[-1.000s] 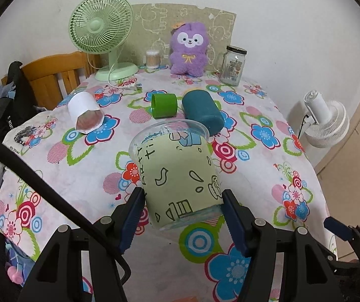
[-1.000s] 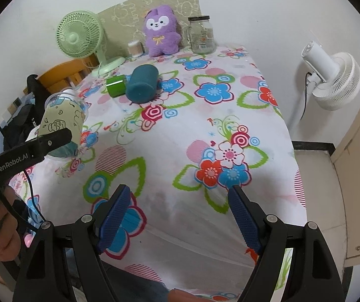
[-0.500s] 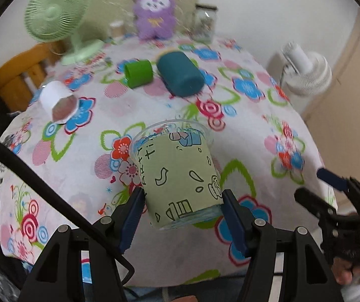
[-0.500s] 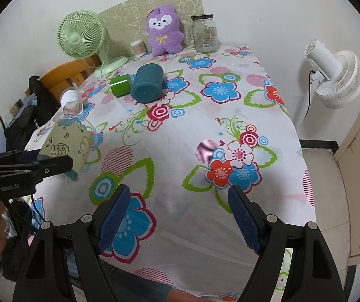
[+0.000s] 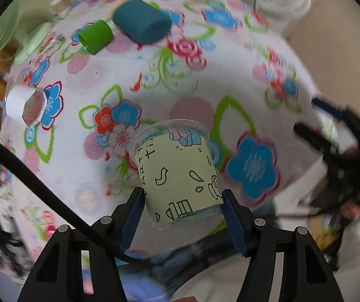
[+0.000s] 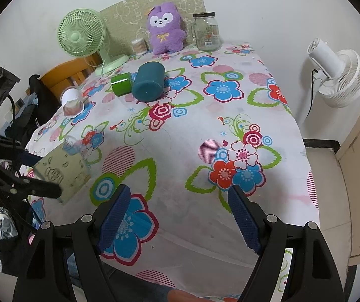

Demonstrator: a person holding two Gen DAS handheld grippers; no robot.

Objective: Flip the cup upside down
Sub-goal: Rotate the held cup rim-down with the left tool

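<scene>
My left gripper is shut on a clear plastic cup with a pale green doodle sleeve, held by its base end above the table's near edge, its mouth tipped forward and down toward the cloth. In the right wrist view the cup is tilted, mouth pointing away and to the right, in the left gripper at the left. My right gripper is open and empty over the front of the table.
On the floral tablecloth lie a teal cup, a green cup and a white paper cup, all on their sides. At the back stand a green fan, a purple plush and a glass jar. A white floor fan stands to the right.
My left gripper has tilted forward and down with the cup, so the cup's mouth now tips toward the table. The right gripper has stayed put and open.
</scene>
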